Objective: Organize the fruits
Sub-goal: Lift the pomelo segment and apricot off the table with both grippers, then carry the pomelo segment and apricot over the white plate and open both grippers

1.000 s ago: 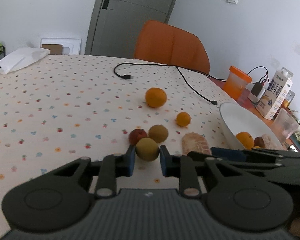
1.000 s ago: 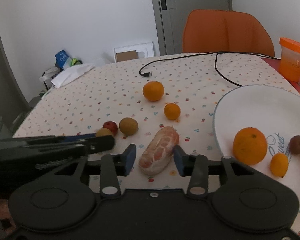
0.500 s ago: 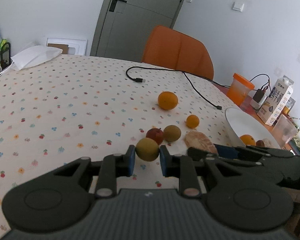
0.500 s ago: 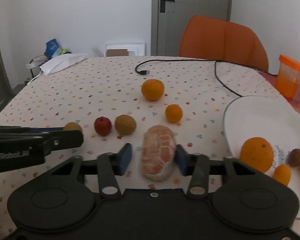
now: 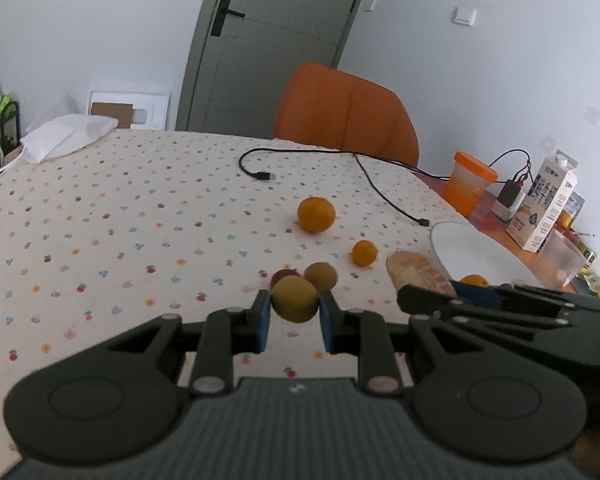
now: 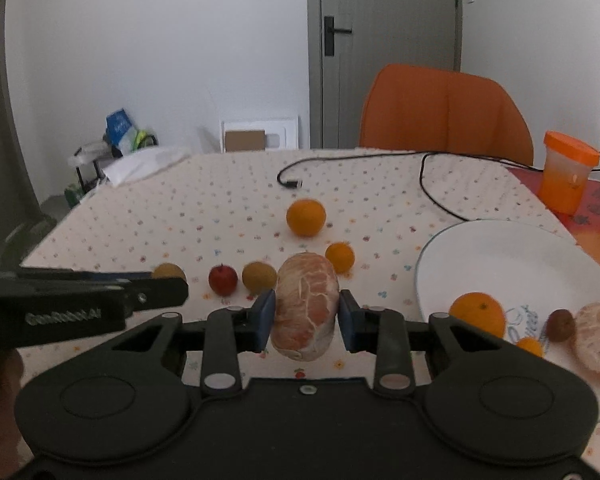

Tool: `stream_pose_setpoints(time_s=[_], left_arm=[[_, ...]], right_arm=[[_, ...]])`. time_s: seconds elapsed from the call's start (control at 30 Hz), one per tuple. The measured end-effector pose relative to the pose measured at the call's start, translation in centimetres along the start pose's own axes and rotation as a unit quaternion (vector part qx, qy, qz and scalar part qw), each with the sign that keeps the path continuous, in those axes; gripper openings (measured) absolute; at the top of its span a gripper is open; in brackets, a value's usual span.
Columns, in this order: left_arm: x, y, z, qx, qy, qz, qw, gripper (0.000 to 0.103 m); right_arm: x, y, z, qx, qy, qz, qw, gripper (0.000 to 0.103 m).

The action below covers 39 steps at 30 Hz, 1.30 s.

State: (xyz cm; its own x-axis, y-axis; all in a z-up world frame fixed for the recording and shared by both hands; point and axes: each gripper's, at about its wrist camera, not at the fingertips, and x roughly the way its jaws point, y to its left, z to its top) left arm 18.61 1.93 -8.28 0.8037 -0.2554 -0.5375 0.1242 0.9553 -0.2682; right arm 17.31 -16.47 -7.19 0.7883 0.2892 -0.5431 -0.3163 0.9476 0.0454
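My left gripper [image 5: 294,314] is shut on a yellow-green round fruit [image 5: 294,298] and holds it above the dotted tablecloth; this fruit also shows in the right wrist view [image 6: 169,271]. My right gripper [image 6: 305,318] is shut on a peeled pomelo piece [image 6: 305,307], lifted off the cloth; it also shows in the left wrist view [image 5: 418,272]. On the cloth lie a red fruit [image 6: 222,279], a brown-green fruit [image 6: 259,276], a small orange [image 6: 339,257] and a big orange [image 6: 305,217]. The white plate [image 6: 500,256] at the right holds an orange [image 6: 477,313], a small orange fruit, a brown fruit and another peeled piece [image 6: 598,340].
A black cable [image 5: 300,160] lies across the far cloth. An orange chair [image 5: 346,114] stands behind the table. An orange-lidded cup [image 5: 468,182], a milk carton [image 5: 544,204] and a clear cup [image 5: 562,260] stand at the right. A white cloth [image 5: 66,136] lies far left.
Both grippers have risen and pulled back with their fruit. The right gripper closed on the peeled pomelo piece and lifted it off the cloth.
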Motion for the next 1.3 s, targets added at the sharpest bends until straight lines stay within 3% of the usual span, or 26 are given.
stream_pose_setpoints(time_s=[0.77, 1.3], left_arm=[[0.1, -7.7, 1.5, 0.062, -0.017, -0.037, 0.9972, 0.024], [2.7, -12.7, 1.1, 0.095, -0.002, -0.068, 0.9932, 0.024]], right_arm=[[-4.8, -6.3, -0.3, 0.049, -0.052, -0.02, 0.997, 0.032], [-5.6, -12.6, -2.1, 0.088, -0.045, -0.068, 0.993, 0.032]])
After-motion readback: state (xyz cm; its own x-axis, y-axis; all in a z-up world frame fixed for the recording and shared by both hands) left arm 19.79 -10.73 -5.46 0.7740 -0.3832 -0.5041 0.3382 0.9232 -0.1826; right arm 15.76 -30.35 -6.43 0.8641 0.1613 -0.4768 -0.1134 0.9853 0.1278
